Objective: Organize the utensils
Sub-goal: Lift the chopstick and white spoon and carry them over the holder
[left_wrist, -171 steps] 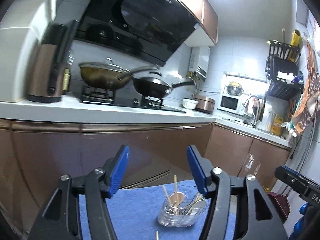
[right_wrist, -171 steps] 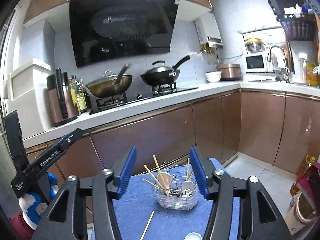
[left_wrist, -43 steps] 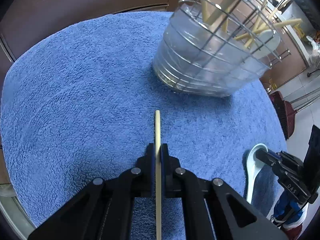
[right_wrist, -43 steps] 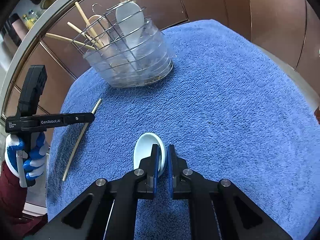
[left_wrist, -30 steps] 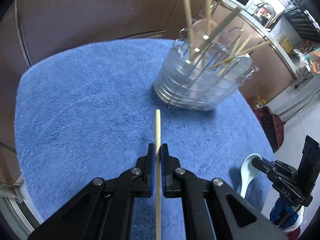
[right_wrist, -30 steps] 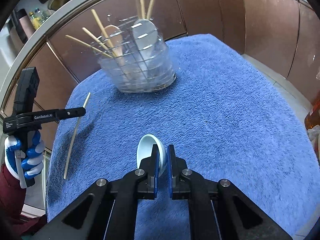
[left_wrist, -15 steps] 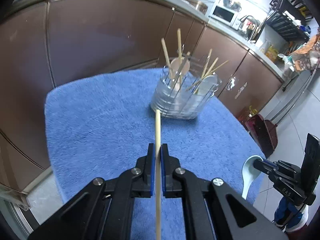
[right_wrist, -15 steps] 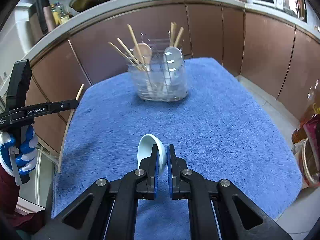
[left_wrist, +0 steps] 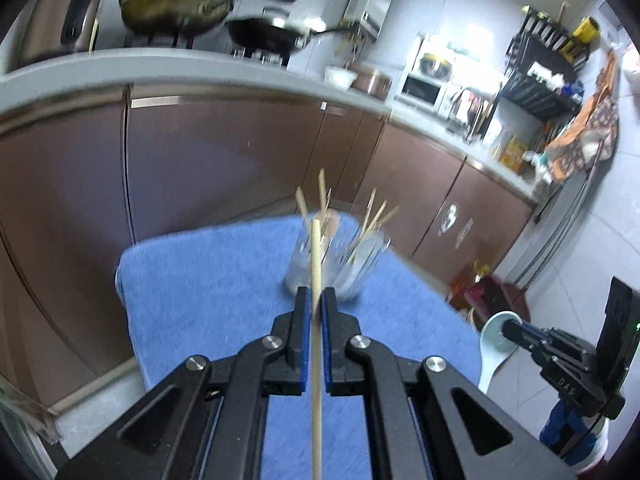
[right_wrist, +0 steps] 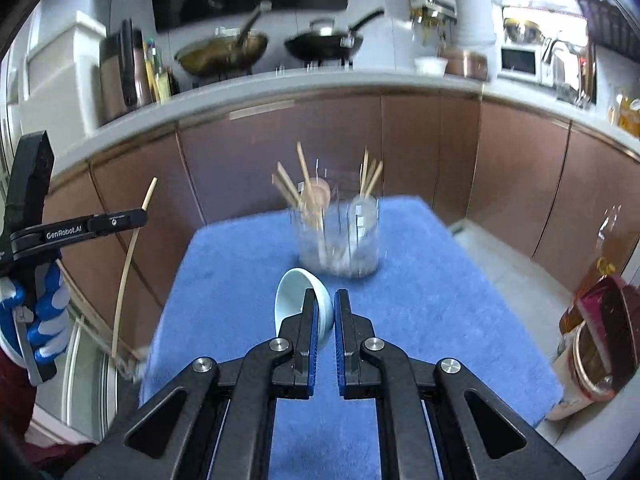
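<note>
Your left gripper, marked "GenRobot.AI", clamps a chopstick and your right gripper a white spoon above the blue towel, utensil holder ahead, brown kitchen cabinets behind.

A brass-coloured wok and a black pan sat on the stove above brown cabinets. A white microwave stood further along the counter, beside a white bowl

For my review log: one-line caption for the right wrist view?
Right gripper holds a white spoon above the blue towel, facing the utensil holder.
</note>
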`<state>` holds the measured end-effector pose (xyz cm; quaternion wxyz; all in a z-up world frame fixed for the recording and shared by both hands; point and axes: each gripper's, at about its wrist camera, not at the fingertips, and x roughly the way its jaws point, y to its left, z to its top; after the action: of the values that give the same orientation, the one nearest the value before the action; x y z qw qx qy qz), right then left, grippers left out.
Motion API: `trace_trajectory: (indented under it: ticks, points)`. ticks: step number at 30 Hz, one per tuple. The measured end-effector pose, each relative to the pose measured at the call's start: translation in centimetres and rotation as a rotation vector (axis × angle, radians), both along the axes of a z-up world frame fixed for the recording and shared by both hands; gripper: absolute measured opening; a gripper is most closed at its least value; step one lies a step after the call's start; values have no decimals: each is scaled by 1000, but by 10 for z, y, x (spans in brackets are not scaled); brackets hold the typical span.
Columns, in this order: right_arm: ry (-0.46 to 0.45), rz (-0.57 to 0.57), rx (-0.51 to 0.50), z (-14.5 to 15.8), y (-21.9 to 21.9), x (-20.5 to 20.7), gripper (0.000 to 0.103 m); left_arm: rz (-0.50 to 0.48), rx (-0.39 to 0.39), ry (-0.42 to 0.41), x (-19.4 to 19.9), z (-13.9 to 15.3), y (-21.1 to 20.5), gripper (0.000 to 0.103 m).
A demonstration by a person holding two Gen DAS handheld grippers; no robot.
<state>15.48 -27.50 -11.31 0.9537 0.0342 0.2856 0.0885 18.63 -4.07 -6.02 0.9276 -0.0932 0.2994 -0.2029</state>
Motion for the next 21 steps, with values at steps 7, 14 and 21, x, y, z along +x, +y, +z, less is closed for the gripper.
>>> trace_trajectory:
  ticks: [7, 14, 21]
  points:
    - [-130, -28, -24, 35, 3, 18, 7, 26, -30, -128, 14, 46, -23, 4]
    - [-237, -51, -70, 53, 4, 67, 7, 85, -89, -241, 65, 69, -55, 4]
    - [-379, -119, -112, 58, 1, 127, 7, 196, -147, -391, 114, 61, -83, 4]
